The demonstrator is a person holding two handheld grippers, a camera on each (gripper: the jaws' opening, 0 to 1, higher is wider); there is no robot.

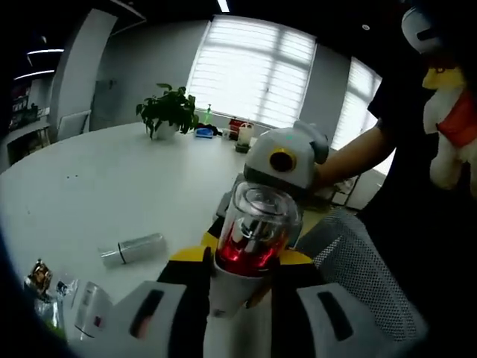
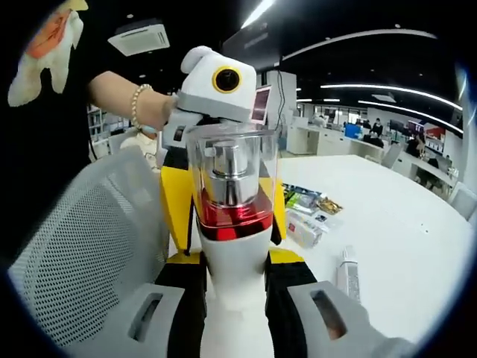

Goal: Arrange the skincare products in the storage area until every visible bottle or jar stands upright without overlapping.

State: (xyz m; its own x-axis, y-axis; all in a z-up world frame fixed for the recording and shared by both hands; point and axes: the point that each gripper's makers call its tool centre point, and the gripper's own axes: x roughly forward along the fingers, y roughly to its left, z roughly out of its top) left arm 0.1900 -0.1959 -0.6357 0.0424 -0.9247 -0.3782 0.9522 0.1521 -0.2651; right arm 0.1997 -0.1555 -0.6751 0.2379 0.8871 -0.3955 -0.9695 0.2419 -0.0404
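Left gripper view first, running left to right with the white pump bottle [image 1: 250,246] as the mark: far to its left, at the table's near edge, lie small packets [image 1: 41,280] and a flat white box [image 1: 89,306]. Between them and the bottle a clear tube [image 1: 134,248] lies on its side on the white table [image 1: 112,179], well apart from everything else. The bottle itself, white-bodied with a red collar and clear cap, is held up off the table. The left gripper [image 1: 242,287] has its jaws closed against the white body. Just behind the bottle sits the right gripper [image 1: 287,156], with a person's forearm [image 1: 358,156] reaching to it, and a mesh chair back [image 1: 358,276] stands to the bottle's right.

In the right gripper view the chair back [image 2: 82,239] is to the bottle's left. The bottle [image 2: 231,216] stands centre, pinched at its white body by the right gripper [image 2: 235,306], with the left gripper [image 2: 220,78] behind it. To the right, boxes and packets [image 2: 305,216] lie near it, and a white tube [image 2: 348,272] lies flat.

By my reading the task is early: the bottle is airborne between both grippers, and the tube and the small items have yet to be stood up.
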